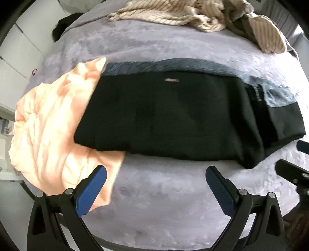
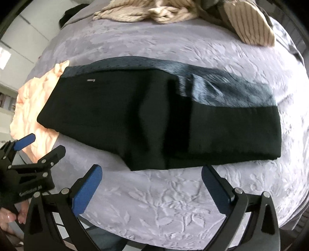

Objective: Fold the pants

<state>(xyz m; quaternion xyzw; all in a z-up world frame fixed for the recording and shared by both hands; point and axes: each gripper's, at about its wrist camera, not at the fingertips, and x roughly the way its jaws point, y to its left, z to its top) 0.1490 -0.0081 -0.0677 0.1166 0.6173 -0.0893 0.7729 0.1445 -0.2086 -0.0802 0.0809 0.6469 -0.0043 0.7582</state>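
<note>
The black pants [image 2: 154, 123] are laid flat across the middle of the bed [image 2: 173, 202], folded into a long band that runs from side to side. Along the far edge of the pants, a strip of greyish-blue fabric [image 2: 222, 90] is seen; whether it is a lining of the pants or a separate garment cannot be told. A small pale mark [image 2: 90, 80] is visible on the pants near their far left corner.

A peach-coloured cloth [image 1: 50, 135] is spread under and beside the left end of the pants, and is partly covered by that end. Beyond the pants, at the far edge of the bed, a crumpled beige striped garment [image 1: 193, 13] is heaped, well apart from them. The bed is covered by a lilac spread with an embossed leaf pattern.

On the near side of the pants, both grippers are held above the spread, pointing steeply down. The left gripper [image 1: 156, 173] is seen with its blue-padded fingers [image 1: 92, 189] spread wide and nothing between them; one pad overlaps the near corner of the peach cloth in view. The right gripper [image 2: 152, 171] is likewise spread wide and empty, its tips just short of the near edge of the pants. Fingers of a hand [image 2: 11, 214] are glimpsed below the left gripper in the right wrist view.
</note>
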